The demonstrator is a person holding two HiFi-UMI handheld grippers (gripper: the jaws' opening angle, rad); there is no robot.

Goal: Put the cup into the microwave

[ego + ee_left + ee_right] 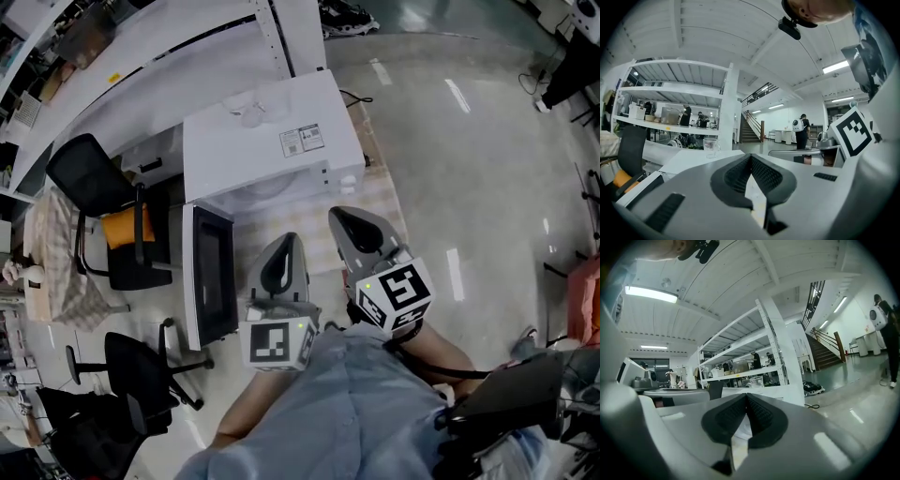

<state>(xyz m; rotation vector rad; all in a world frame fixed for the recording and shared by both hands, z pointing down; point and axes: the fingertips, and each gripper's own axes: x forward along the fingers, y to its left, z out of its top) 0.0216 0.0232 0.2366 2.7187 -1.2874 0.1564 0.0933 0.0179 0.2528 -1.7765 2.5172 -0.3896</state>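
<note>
So at this point both tongs were pinched fully together with nothing in them. The left gripper [751,158] had its jaws meeting at the tips, and it was the same with the right gripper [746,398]. Neither was carrying anything.

The cup [710,147] was a clear glass one, standing upright on the flat top of the white microwave [272,141], toward the far side of that top. It wasn't inside yet. The microwave door [212,272] was already swung open on the left, so my read is the grab was the step to do.

What mattered was where the cup sat relative to the tongs. It was farther away than both of them and off to the left, well apart from either tip. In the left gripper view it was left of the line the jaws pointed along. In the right gripper view it was only just right of that line, so the right one looked better aimed. From the head view, the two tips seemed about equally far from it, and I honestly couldn't pick a nearer hand.

The cup's long axis was vertical, so I'd guess a level approach from the near side with the jaws spread first, closing across the wall. Clear glass on a smooth top could probably slide or tip if nudged.
</note>
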